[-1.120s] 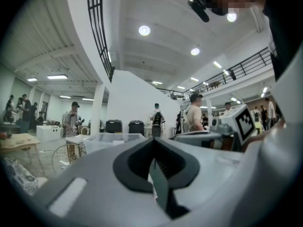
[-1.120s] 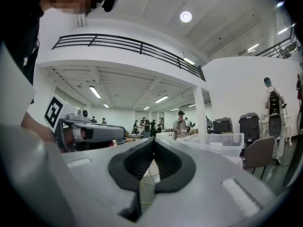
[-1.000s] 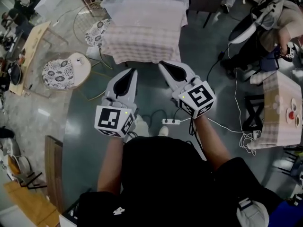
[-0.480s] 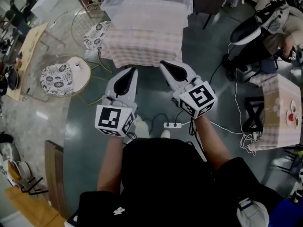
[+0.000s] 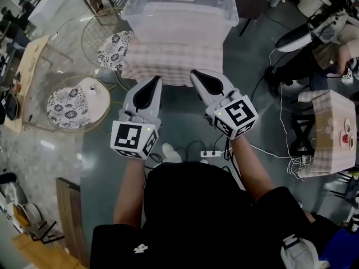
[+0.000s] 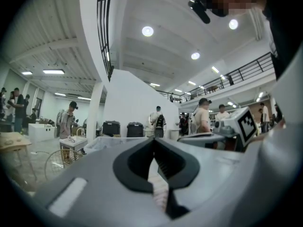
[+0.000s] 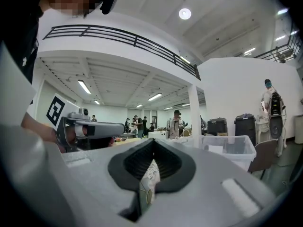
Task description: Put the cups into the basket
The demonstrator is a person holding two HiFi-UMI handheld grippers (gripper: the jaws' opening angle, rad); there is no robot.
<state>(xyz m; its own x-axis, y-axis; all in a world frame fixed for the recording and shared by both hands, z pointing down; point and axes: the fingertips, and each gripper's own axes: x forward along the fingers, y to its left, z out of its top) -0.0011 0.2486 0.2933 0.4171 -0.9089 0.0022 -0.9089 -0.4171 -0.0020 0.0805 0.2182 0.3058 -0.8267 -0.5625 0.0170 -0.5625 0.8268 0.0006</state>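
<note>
Left gripper point(image 5: 155, 80) and right gripper point(image 5: 194, 74), both clamped closed on nothing, point at the table point(image 5: 168, 60) with its clear bin point(image 5: 185, 27). No cups show; unopened jaws would likely topple one.

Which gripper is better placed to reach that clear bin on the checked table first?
Right, barely: the right gripper sits slightly nearer the clear bin than the left gripper. Both are shut and empty.

Floor point(image 5: 179, 125) ahead open (table point(image 5: 168, 66) blocks beyond).
</note>
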